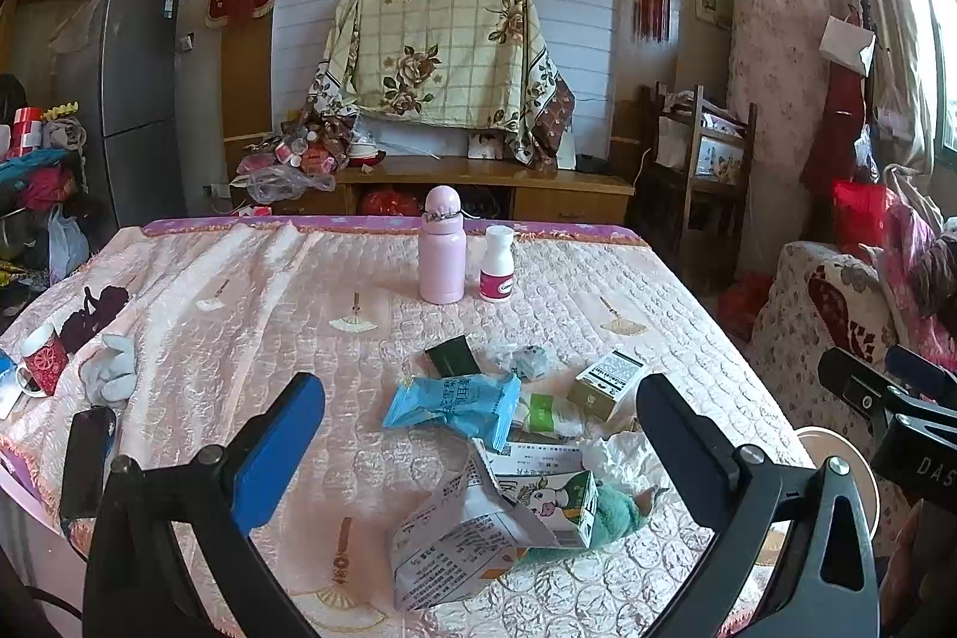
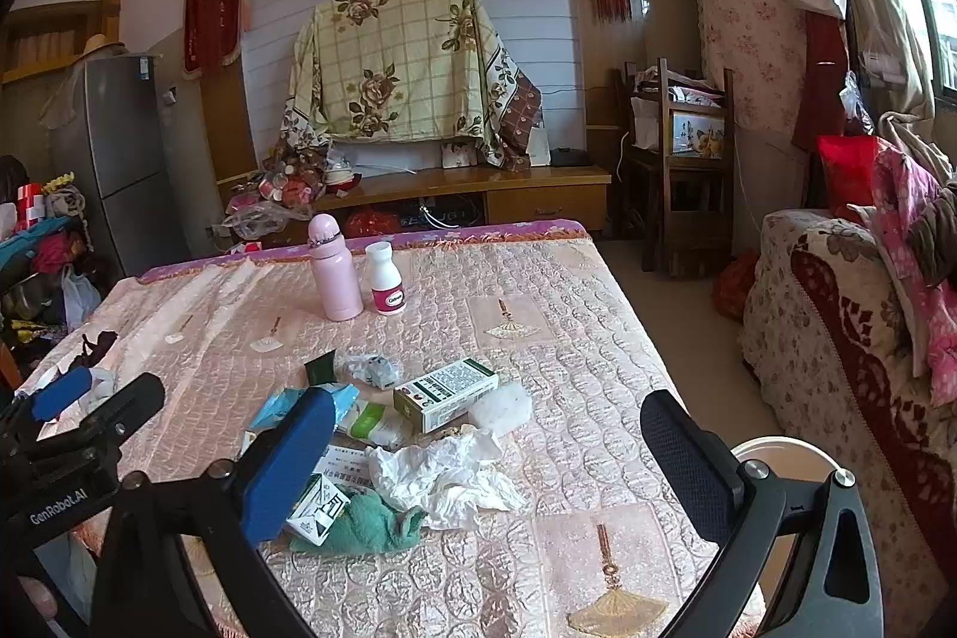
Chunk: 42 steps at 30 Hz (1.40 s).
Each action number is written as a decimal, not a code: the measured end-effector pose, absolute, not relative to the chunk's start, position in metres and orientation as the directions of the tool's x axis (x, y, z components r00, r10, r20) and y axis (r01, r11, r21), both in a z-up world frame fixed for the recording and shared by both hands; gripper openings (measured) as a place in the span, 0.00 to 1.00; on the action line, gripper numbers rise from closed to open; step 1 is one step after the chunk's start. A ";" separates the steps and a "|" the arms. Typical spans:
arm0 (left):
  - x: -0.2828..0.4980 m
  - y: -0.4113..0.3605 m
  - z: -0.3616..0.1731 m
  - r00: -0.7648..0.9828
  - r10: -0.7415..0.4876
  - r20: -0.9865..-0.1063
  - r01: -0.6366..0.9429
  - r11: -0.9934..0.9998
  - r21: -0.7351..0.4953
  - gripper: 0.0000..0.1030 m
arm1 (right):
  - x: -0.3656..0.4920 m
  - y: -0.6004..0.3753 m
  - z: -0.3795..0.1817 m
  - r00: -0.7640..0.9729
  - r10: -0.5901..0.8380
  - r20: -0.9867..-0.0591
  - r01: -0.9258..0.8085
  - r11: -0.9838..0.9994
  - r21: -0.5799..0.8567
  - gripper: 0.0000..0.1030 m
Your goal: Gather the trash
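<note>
Hovering low over the near edge of the table, the left gripper (image 1: 481,408) had its fingers spread wide and held nothing. The right gripper (image 2: 487,429) hung just beside it, likewise spread and empty.

Nearest in the trash pile: a flattened milk carton (image 1: 478,512) lay partly over a green rag (image 2: 365,521). Crumpled white tissue (image 2: 442,476) touched the rag on its right side. Beyond that, a blue snack wrapper (image 1: 451,402) lay flat, with a green-and-white sachet (image 2: 371,420) just to its right. A green-and-white medicine box (image 2: 445,393) lay on its side next to the sachet, and a white wad (image 2: 501,408) rested against the box's right end. Behind the wrapper stood a dark green packet (image 1: 451,357), and near it a clear crinkled wrapper (image 2: 374,369).

All of this sat on the pink quilted tablecloth (image 2: 574,339), toward the near middle. A round white bin rim (image 2: 783,449) showed off the table's right edge, low.

Left side, near: a dark phone-like slab (image 1: 87,458), a grey soft toy (image 1: 113,369), a red mug (image 1: 42,357).

Farther back, well apart from the pile, a pink bottle (image 1: 441,249) stood upright with a white pill bottle (image 1: 497,264) just to its right.

Far: wooden cabinet (image 1: 478,189), floral cloth (image 1: 445,46) draped above it, grey fridge (image 1: 134,100) on the left.
</note>
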<state>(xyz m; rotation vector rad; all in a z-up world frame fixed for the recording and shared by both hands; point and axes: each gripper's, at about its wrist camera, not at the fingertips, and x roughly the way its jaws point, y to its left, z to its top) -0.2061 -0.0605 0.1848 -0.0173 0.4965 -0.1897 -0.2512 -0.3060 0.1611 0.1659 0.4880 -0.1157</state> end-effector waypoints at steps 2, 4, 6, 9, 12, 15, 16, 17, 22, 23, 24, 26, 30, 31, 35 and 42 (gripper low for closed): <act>-0.206 -0.060 0.185 0.863 -0.184 -0.470 0.174 0.983 -0.065 1.00 | -0.251 -0.306 0.160 0.877 -0.073 -0.475 0.151 0.980 0.128 1.00; -0.206 -0.060 0.185 0.865 -0.182 -0.467 0.171 0.983 -0.066 1.00 | -0.251 -0.307 0.161 0.877 -0.070 -0.476 0.149 0.980 0.131 1.00; -0.206 -0.059 0.185 0.868 -0.178 -0.465 0.167 0.984 -0.064 1.00 | -0.251 -0.306 0.161 0.878 -0.071 -0.473 0.150 0.980 0.131 1.00; -0.205 -0.059 0.184 0.867 -0.175 -0.466 0.165 0.984 -0.062 1.00 | -0.251 -0.306 0.160 0.877 -0.069 -0.475 0.148 0.980 0.131 1.00; -0.203 -0.058 0.182 0.864 -0.169 -0.475 0.162 0.985 -0.056 1.00 | -0.249 -0.306 0.160 0.876 -0.071 -0.477 0.149 0.981 0.126 1.00; -0.201 -0.056 0.180 0.861 -0.164 -0.482 0.157 0.986 -0.055 1.00 | -0.247 -0.307 0.158 0.873 -0.067 -0.483 0.144 0.982 0.125 1.00; -0.201 -0.056 0.179 0.861 -0.162 -0.483 0.155 0.986 -0.055 1.00 | -0.246 -0.307 0.157 0.872 -0.066 -0.486 0.143 0.982 0.124 1.00; -0.200 -0.056 0.178 0.860 -0.161 -0.484 0.153 0.987 -0.055 1.00 | -0.245 -0.307 0.156 0.871 -0.064 -0.487 0.141 0.982 0.122 1.00; -0.199 -0.055 0.177 0.859 -0.160 -0.486 0.152 0.987 -0.055 1.00 | -0.241 -0.304 0.152 0.864 -0.062 -0.500 0.135 0.985 0.111 1.00; -0.198 -0.055 0.177 0.859 -0.160 -0.487 0.153 0.987 -0.055 1.00 | -0.241 -0.304 0.151 0.864 -0.062 -0.500 0.135 0.985 0.110 1.00; -0.198 -0.055 0.177 0.859 -0.159 -0.487 0.152 0.987 -0.055 1.00 | -0.241 -0.302 0.151 0.864 -0.063 -0.500 0.134 0.985 0.109 1.00; -0.198 -0.055 0.177 0.859 -0.159 -0.487 0.152 0.987 -0.054 1.00 | -0.240 -0.301 0.150 0.863 -0.061 -0.502 0.132 0.986 0.106 1.00; -0.196 -0.053 0.175 0.857 -0.160 -0.491 0.152 0.987 -0.056 1.00 | -0.239 -0.299 0.148 0.861 -0.058 -0.505 0.127 0.987 0.103 1.00; -0.196 -0.053 0.174 0.856 -0.160 -0.491 0.152 0.987 -0.057 1.00 | -0.238 -0.299 0.147 0.859 -0.055 -0.508 0.125 0.987 0.104 1.00; -0.196 -0.053 0.172 0.855 -0.160 -0.493 0.152 0.987 -0.056 1.00 | -0.236 -0.298 0.144 0.855 -0.047 -0.517 0.118 0.988 0.105 1.00; -0.193 -0.051 0.165 0.847 -0.162 -0.507 0.153 0.986 -0.059 1.00 | -0.234 -0.297 0.140 0.849 -0.044 -0.526 0.114 0.988 0.101 1.00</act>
